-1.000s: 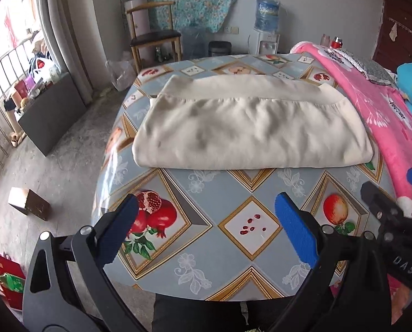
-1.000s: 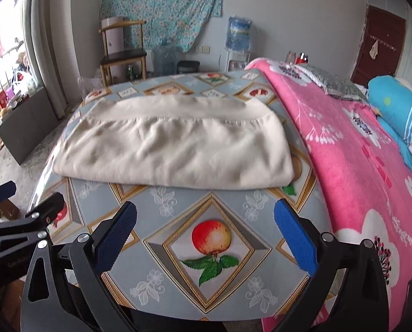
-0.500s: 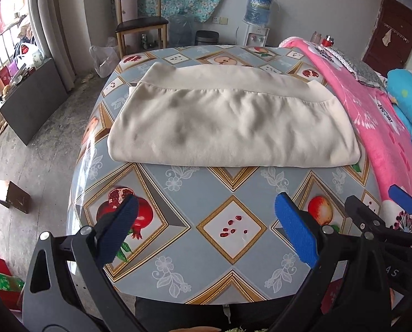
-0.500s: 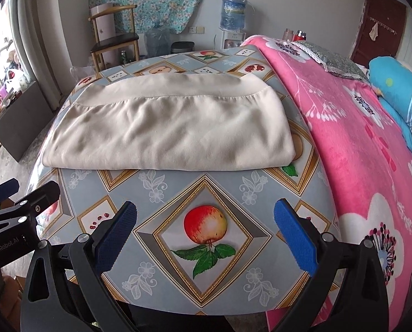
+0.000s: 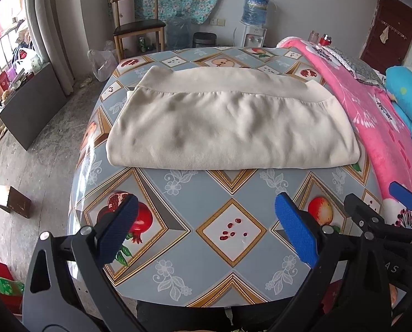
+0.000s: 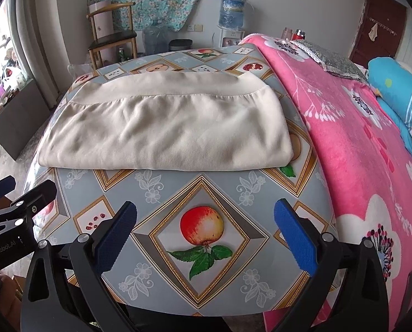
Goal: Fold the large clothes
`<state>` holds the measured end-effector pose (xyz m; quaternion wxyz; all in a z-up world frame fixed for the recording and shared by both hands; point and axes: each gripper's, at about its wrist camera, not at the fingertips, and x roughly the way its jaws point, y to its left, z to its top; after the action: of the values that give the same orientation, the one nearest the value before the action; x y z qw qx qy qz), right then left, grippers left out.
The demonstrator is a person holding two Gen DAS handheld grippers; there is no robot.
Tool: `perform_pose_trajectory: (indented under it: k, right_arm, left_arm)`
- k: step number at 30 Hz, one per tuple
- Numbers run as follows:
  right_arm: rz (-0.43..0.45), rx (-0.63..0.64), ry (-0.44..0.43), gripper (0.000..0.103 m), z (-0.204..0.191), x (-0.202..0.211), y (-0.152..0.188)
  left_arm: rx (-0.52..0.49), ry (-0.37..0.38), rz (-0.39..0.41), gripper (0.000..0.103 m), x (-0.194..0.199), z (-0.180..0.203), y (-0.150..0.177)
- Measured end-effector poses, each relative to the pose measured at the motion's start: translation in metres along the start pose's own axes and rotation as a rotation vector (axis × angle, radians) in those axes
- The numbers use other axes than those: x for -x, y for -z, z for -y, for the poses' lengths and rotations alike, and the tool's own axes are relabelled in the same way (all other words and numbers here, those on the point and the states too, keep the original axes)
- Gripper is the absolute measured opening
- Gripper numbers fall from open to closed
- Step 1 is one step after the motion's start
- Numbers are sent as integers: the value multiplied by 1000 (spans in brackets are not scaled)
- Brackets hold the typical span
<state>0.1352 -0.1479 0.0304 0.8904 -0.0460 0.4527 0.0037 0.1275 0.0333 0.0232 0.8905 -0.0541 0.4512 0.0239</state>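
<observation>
A cream garment (image 5: 228, 127) lies folded into a wide flat rectangle on the far half of a table with a fruit-pattern cloth (image 5: 231, 229); it also shows in the right wrist view (image 6: 167, 130). My left gripper (image 5: 206, 229) is open and empty above the table's near edge, well short of the garment. My right gripper (image 6: 204, 232) is open and empty, also above the near edge, to the right of the left one. Each gripper shows at the edge of the other's view.
A bed with a pink floral blanket (image 6: 358, 144) adjoins the table's right side. A wooden chair (image 5: 138, 31), a water dispenser (image 5: 254, 13) and a bin stand by the far wall. A small box (image 5: 10, 200) lies on the floor at left.
Both grippers have pulled back a little and risen, staying open and empty. The folded garment has not moved.
</observation>
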Motion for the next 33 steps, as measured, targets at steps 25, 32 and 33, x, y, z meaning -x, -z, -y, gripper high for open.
perform_pose_trajectory:
  k: [25, 32, 33]
  right_arm:
    - [16, -12, 5, 97, 3, 8, 0]
    - [13, -13, 2, 97, 3, 8, 0]
    - [11, -13, 2, 97, 3, 7, 0]
  left_arm:
    - [2, -4, -3, 95, 2, -4, 3]
    - [2, -5, -3, 95, 1, -4, 3]
    - [2, -5, -4, 95, 1, -5, 4]
